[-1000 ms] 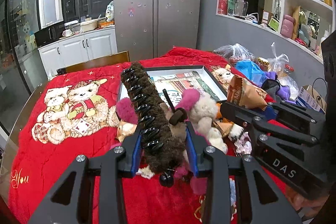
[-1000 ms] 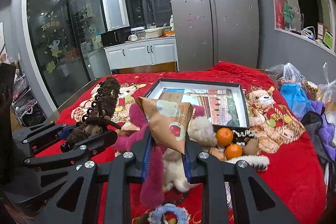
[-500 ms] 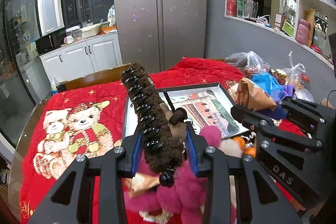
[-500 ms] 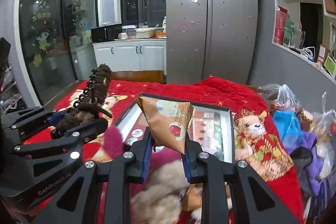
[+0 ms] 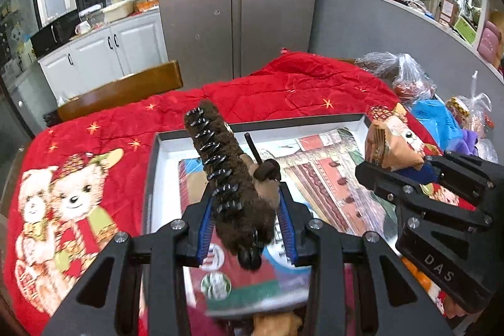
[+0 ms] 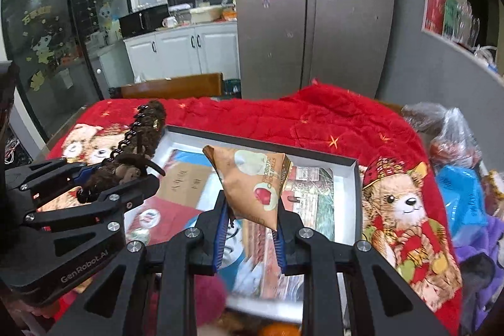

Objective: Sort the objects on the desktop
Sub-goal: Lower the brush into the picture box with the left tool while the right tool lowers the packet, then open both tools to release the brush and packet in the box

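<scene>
In the left wrist view, "DAS" reads on the right gripper (image 5: 406, 178) at right. At centre, the left gripper (image 5: 247, 225) pinches a furry brown hair clip (image 5: 226, 175) whose long axis runs to upper left above the tray (image 5: 151, 178).

In the right wrist view, "GenRobot.AI" marks the left gripper at lower left. The right gripper (image 6: 250, 236) pinches a snack bag (image 6: 252, 178), printed "PROBIOTIC CHOCO BALLS", by its bottom corner, above the tray at centre.

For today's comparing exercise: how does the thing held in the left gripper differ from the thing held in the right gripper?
The hair clip in the left gripper is long, dark brown and fuzzy, with a row of black teeth; the snack packet in the right gripper is a smooth, tan, printed, pyramid-shaped pouch. The hair clip is gripped near one end, the snack packet by its bottom corner. Both hang above the tray.
</scene>
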Motion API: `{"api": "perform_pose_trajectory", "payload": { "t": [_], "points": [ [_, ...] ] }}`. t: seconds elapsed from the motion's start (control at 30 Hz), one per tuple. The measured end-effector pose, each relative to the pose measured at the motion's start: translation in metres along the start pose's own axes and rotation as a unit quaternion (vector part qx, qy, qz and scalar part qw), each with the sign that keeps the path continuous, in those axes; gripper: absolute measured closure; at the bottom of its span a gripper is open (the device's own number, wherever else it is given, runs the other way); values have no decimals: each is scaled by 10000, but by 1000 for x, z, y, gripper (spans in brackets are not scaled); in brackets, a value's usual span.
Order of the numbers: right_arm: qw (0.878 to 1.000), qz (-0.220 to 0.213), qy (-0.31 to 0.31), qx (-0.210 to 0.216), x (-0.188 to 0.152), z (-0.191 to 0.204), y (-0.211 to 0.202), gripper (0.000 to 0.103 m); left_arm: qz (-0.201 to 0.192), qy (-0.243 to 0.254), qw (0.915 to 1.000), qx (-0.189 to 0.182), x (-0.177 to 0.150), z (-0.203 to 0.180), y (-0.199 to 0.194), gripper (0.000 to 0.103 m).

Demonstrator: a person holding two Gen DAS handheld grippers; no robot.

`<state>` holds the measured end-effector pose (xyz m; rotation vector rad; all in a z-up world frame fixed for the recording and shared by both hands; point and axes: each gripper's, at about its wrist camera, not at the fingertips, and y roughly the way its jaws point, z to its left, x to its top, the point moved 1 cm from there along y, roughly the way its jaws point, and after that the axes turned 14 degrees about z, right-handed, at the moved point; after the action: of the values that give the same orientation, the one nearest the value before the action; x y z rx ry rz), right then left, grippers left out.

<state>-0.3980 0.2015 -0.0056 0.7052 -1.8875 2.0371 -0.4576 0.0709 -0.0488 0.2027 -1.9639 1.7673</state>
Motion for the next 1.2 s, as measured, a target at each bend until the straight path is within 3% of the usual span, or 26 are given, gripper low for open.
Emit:
{"api": "perform_pose_trajectory", "payload": {
  "t": [0.17,0.23,0.3,0.77,0.83,0.87,0.9,1.0,1.13,1.2],
  "points": [
    [9997,218,-23,135,7,-13,31,78,215,16,9996,-207,-1,6,34,66],
    [9992,372,-92,150,6,-15,43,78,306,44,9995,-12,-2,5,45,66],
    [9989,446,-98,87,5,-17,52,78,381,73,9992,-68,-4,6,52,66],
    [9969,746,-218,139,1,-8,75,78,463,87,9989,-26,-9,9,51,65],
    [9969,753,-169,148,1,-11,75,75,470,77,9989,2,-8,10,51,59],
    [9969,758,-134,165,2,-12,75,73,429,65,9991,-1,-8,10,49,48],
    [9967,774,-117,234,2,-14,76,68,380,59,9993,7,-8,11,47,37],
    [9966,711,-14,423,4,-18,71,50,227,21,9995,207,-6,15,37,23],
    [9979,553,-1,323,6,-23,60,33,84,-72,9998,158,-5,22,27,15],
    [9981,482,57,384,7,-26,55,31,106,-97,9998,112,-4,23,26,15]
  ]
}}
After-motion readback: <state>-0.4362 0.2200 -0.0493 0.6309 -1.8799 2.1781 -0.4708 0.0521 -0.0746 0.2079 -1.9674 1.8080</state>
